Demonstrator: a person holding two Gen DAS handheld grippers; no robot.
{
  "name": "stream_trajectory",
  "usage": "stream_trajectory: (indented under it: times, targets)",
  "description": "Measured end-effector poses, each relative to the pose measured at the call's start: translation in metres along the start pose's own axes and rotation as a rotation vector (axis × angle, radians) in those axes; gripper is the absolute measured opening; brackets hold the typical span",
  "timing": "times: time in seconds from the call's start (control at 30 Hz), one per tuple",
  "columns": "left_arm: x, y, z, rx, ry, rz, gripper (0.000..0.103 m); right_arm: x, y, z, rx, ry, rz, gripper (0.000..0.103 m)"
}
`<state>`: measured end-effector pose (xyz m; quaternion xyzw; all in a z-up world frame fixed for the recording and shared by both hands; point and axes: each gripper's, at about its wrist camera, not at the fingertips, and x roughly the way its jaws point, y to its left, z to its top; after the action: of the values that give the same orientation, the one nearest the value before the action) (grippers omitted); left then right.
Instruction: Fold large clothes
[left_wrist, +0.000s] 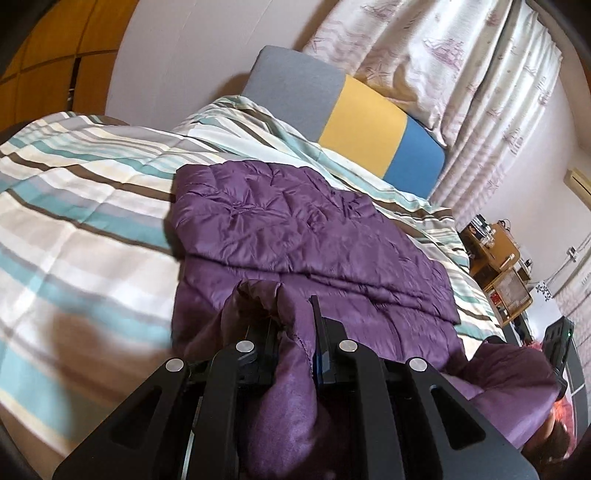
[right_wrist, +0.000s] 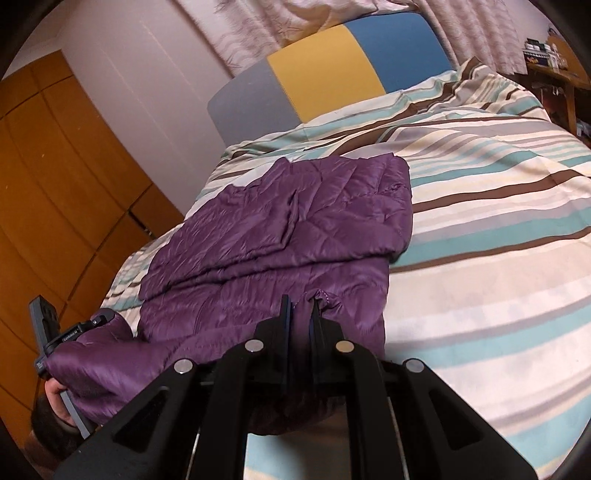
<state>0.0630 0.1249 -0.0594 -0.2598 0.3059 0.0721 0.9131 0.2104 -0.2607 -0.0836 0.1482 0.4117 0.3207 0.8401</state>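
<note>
Jacket: purple quilted jacket (left_wrist: 310, 236) is lying on the striped duvet (left_wrist: 85, 206), its far part folded flat, its near edge being lifted off the bed.
Left gripper: left gripper (left_wrist: 291, 325) is pinching a bunched fold of the near hem, fingers narrow with cloth spilling between and over them.
Right gripper: right gripper (right_wrist: 301, 314) is gripping the near edge of the same jacket, fingers close together with a sliver of purple fabric between.
Backdrop: grey, yellow and blue headboard (right_wrist: 325, 70) is standing behind the bed, patterned curtains (left_wrist: 461, 62) are hanging above it.
</note>
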Motion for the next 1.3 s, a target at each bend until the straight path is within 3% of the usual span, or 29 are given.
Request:
stream_trajectory:
  times: [0.33,0.43,0.53,0.6,0.7,0.73,0.8,0.87,1.03,1.23,1.3]
  targets:
    - [0.046,0.009,0.023,-0.046,0.021,0.02,0.013,0.041,-0.021,0.021,0.112,0.0,-0.007,0.007]
    - [0.052,0.015,0.029,-0.084,0.013,0.016,0.02,0.05,-0.029,0.026,0.176,-0.014,0.012,0.007]
    - [0.054,0.02,0.034,-0.114,-0.002,0.006,0.043,0.058,-0.035,0.03,0.223,-0.034,0.027,0.014]
    - [0.049,0.027,0.035,-0.153,-0.045,-0.011,0.071,0.06,-0.039,0.032,0.244,-0.055,0.031,0.022]
    - [0.034,0.034,0.037,-0.192,-0.154,0.036,0.095,0.056,-0.046,0.033,0.294,-0.118,0.053,0.062]
    - [0.029,0.038,0.038,-0.202,-0.184,0.044,0.095,0.05,-0.05,0.033,0.314,-0.159,0.044,0.08]
    - [0.023,0.048,0.037,-0.224,-0.198,0.039,0.095,0.038,-0.055,0.033,0.332,-0.226,0.044,0.083]
    - [0.017,0.055,0.033,-0.231,-0.203,0.043,0.095,0.029,-0.061,0.033,0.331,-0.239,0.042,0.091]
    - [0.002,0.068,0.003,-0.233,-0.241,0.053,0.099,0.01,-0.077,0.012,0.33,-0.224,0.008,0.093]
    - [0.033,0.046,-0.006,-0.126,-0.117,0.081,0.099,0.028,-0.068,-0.011,0.251,-0.093,-0.028,0.094]
    - [0.045,0.042,-0.003,-0.117,-0.092,0.095,0.1,0.034,-0.057,-0.011,0.206,-0.049,0.009,0.094]
